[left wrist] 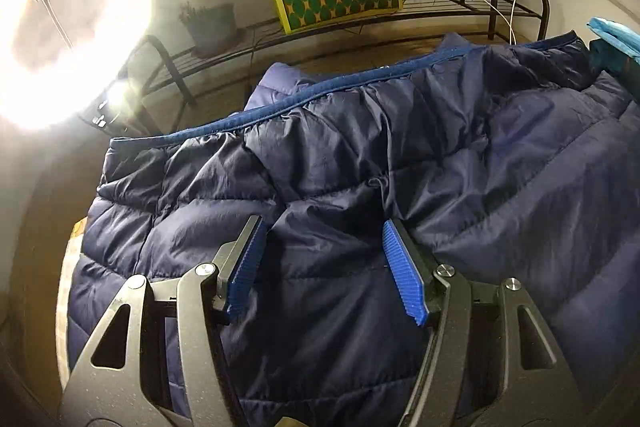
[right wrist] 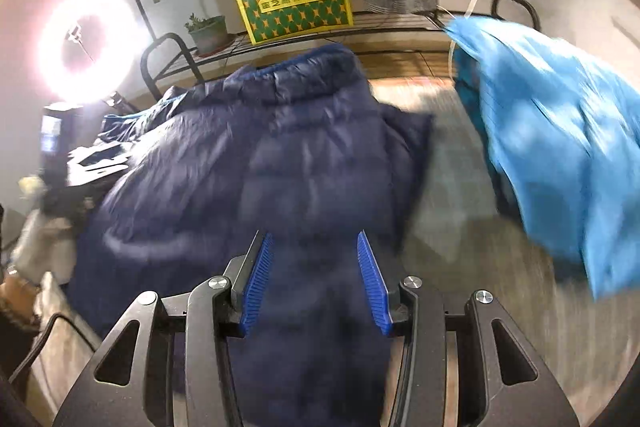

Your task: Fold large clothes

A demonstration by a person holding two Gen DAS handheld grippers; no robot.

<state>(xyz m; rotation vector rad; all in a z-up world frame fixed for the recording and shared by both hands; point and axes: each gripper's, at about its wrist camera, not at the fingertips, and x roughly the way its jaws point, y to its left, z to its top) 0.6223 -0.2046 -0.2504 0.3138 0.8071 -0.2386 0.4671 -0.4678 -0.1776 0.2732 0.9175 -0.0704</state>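
The navy quilted down jacket (left wrist: 360,195) lies spread on the worktop (right wrist: 448,163), with its collar end toward the far metal rack (left wrist: 360,17) and its bound edge (left wrist: 320,95) running across the left wrist view. A light blue garment (right wrist: 552,155) lies to the right of it, apart from the jacket in the right wrist view.

The left hand-held gripper (left wrist: 324,239) hangs just over the jacket body with its jaws spread wide and nothing between the blue pads (left wrist: 248,267). The right hand-held gripper (right wrist: 316,259) is also released, above the lower part of the jacket; this view is blurred, so I cannot tell whether it touches the cloth.

I judge that the step in hand is to take hold of the jacket for a fold. To do it well, each gripper should pinch a firm part, such as the bound edge or a stitched seam, because the puffy, slippery filling will probably slide out of a shallow grip. It is better to take both layers together, lift both sides evenly, and lay the fold down slowly so that the air goes out. The light blue garment should stay outside the fold.
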